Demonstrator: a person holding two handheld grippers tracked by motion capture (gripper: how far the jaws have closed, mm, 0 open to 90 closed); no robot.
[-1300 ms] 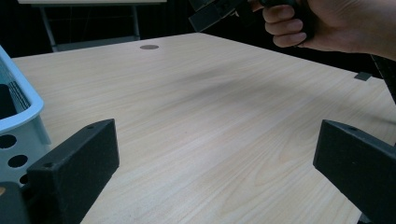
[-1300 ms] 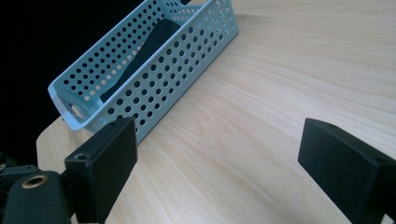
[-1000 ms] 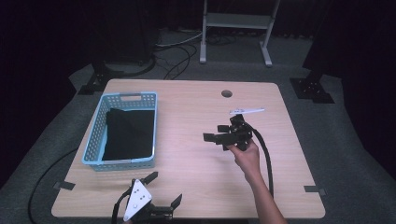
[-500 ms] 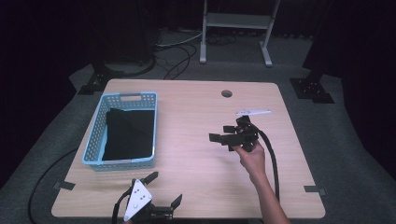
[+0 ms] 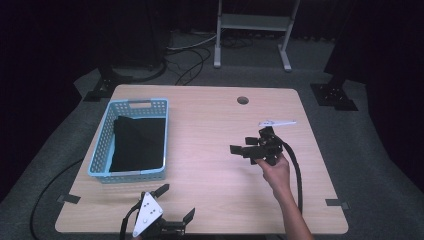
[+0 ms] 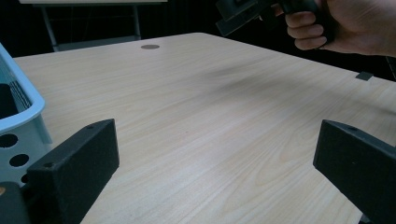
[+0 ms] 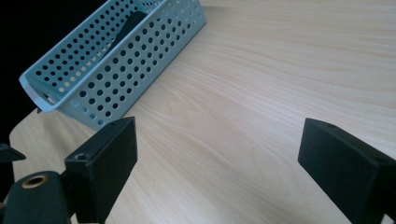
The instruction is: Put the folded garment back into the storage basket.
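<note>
A light blue perforated basket point(image 5: 102, 145) stands on the left of the wooden table point(image 5: 210, 125), with a folded black cloth point(image 5: 137, 142) lying in it. My left gripper point(image 5: 176, 202) rests at the table's front edge, open and empty, its jaws wide apart point(image 6: 215, 158) beside the basket's corner point(image 6: 18, 107). A hand point(image 5: 276, 172) holds my right gripper point(image 5: 241, 145) above the table's right half, open with nothing between the jaws point(image 7: 219, 158). It points toward the basket point(image 7: 121, 60), where the cloth point(image 7: 133, 21) shows over the rim.
A thin white strip point(image 5: 276, 122) lies on the table behind the right gripper. A round cable hole point(image 5: 243, 100) sits near the far edge. Tape marks point(image 5: 334, 202) flag the front corners. A metal stand point(image 5: 252, 30) rises behind the table.
The right gripper has drifted a little to the right, away from the basket, still open. The left gripper has stayed where it was.
</note>
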